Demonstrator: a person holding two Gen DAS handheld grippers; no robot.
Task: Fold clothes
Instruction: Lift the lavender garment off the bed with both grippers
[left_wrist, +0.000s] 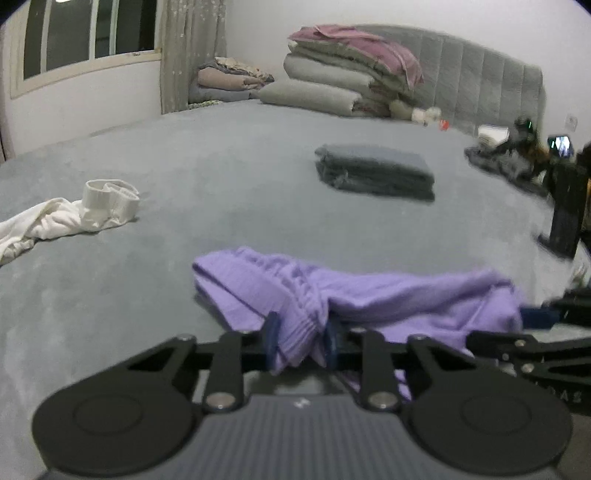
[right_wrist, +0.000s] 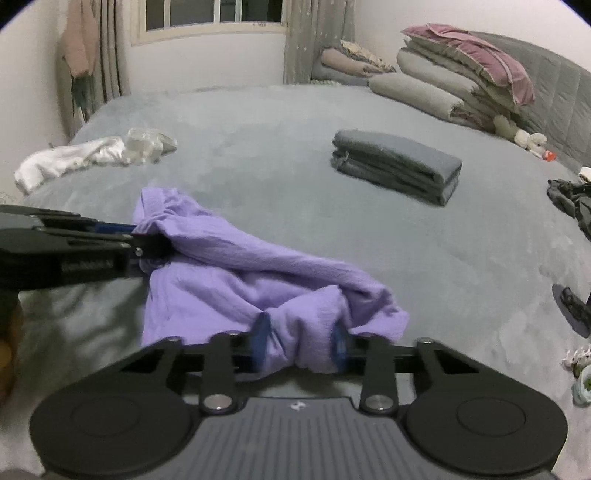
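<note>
On the near part of the grey bed (right_wrist: 295, 155), a crumpled lilac ribbed garment (right_wrist: 229, 258) lies bunched between the two grippers. The left gripper (left_wrist: 301, 341) has its blue-padded fingers (left_wrist: 273, 332) pinched together on a gathered, pleated edge of the lilac fabric, which bulges out between and below them. The right gripper (right_wrist: 301, 341) is likewise clamped on a thick fold at the opposite end of the same garment, the cloth squeezed between its blue pads (right_wrist: 260, 338). In the right wrist view the left gripper reaches in from the left edge, its tips buried in the fabric near the garment's far corner. Whether the cloth is lifted clear of the bed cannot be told.

Beyond the garment, near the middle of the bed, sits a neatly folded dark grey stack of cloth (left_wrist: 373, 171). Well apart from it, towards the left side, lies a loose white garment with a ribbed cuff (left_wrist: 88, 210). Dark crumpled clothing (right_wrist: 572, 203) sits at the right edge. At the head of the bed, folded grey quilts topped by a pink blanket (left_wrist: 354, 70) are piled against a padded grey headboard (left_wrist: 480, 81). A curtained window (right_wrist: 218, 14) is in the far wall.
</note>
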